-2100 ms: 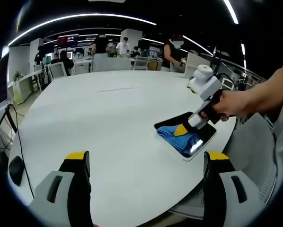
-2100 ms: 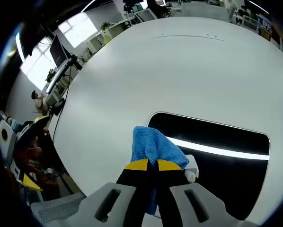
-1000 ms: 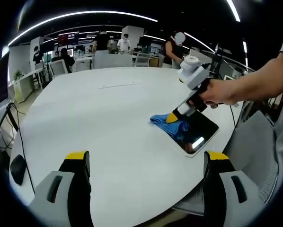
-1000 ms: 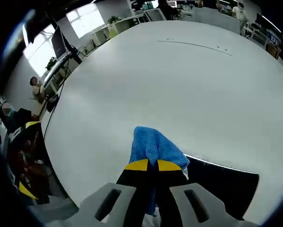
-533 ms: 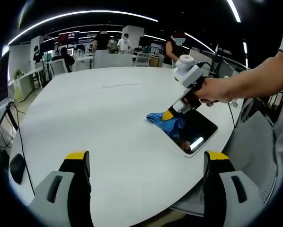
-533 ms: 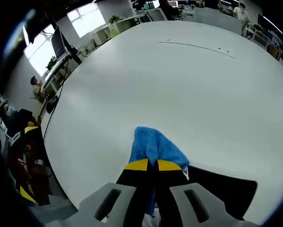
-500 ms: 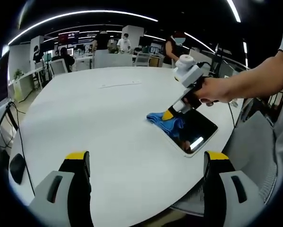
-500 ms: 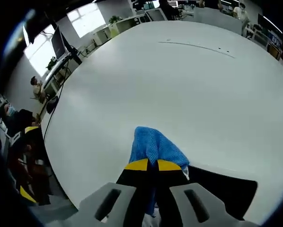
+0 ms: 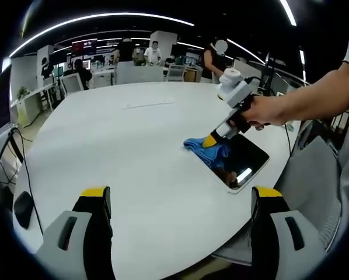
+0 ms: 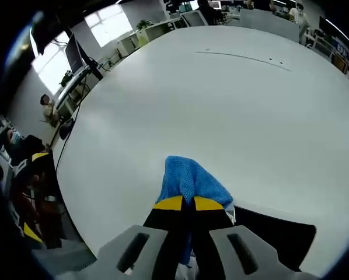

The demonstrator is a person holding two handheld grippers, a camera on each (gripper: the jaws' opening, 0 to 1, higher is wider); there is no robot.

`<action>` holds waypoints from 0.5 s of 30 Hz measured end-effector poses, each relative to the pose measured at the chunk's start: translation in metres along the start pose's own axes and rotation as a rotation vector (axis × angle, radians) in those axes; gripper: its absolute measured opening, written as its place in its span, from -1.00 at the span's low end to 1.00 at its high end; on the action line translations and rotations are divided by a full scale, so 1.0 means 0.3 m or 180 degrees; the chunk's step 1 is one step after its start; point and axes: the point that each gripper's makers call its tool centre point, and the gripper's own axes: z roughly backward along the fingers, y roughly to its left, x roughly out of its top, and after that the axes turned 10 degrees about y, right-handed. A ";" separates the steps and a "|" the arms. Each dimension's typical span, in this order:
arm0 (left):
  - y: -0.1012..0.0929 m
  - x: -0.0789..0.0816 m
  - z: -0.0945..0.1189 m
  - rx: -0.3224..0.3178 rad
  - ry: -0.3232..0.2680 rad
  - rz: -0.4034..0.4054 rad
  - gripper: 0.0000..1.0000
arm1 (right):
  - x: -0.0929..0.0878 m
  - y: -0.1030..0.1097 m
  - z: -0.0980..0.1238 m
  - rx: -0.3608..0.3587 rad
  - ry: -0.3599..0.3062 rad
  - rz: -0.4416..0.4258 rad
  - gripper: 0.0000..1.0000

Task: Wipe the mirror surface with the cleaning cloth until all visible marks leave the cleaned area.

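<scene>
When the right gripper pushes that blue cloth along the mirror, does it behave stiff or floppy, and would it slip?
Probably floppy: the blue woven cleaning cloth bunches in soft folds ahead of the shut right gripper. Probably light. It likely slides easily over the glossy dark rectangular mirror.

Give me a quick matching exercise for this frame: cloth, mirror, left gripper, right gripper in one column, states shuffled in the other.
Things:
1. cloth
2. mirror
3. left gripper
4. right gripper

States:
A. jaws spread wide, nothing between them, hanging over the white table
B. dark and flat, near the table edge
C. blue, bunched, at the mirror's far end and reaching onto the table
D. jaws closed together, pinching fabric

Pairs: 1-C, 2-B, 3-A, 4-D
</scene>
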 end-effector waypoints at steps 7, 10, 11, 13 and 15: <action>-0.005 0.007 -0.010 -0.0016 -0.0009 -0.0005 0.98 | -0.014 -0.035 0.014 -0.0038 0.0003 -0.0018 -1.00; -0.010 0.009 -0.013 -0.0026 0.0000 -0.0016 0.98 | -0.020 -0.047 0.019 -0.0047 0.0001 -0.0044 -1.00; -0.011 0.010 -0.015 -0.0029 -0.0001 -0.0018 0.98 | -0.022 -0.050 0.021 -0.0051 0.0000 -0.0047 -1.00; -0.012 0.015 -0.017 -0.0029 -0.0010 -0.0023 0.98 | -0.027 -0.058 0.024 -0.0057 -0.0004 -0.0059 -1.00; -0.014 0.018 -0.021 -0.0034 -0.0013 -0.0024 0.98 | -0.029 -0.066 0.025 -0.0063 -0.0007 -0.0080 -1.00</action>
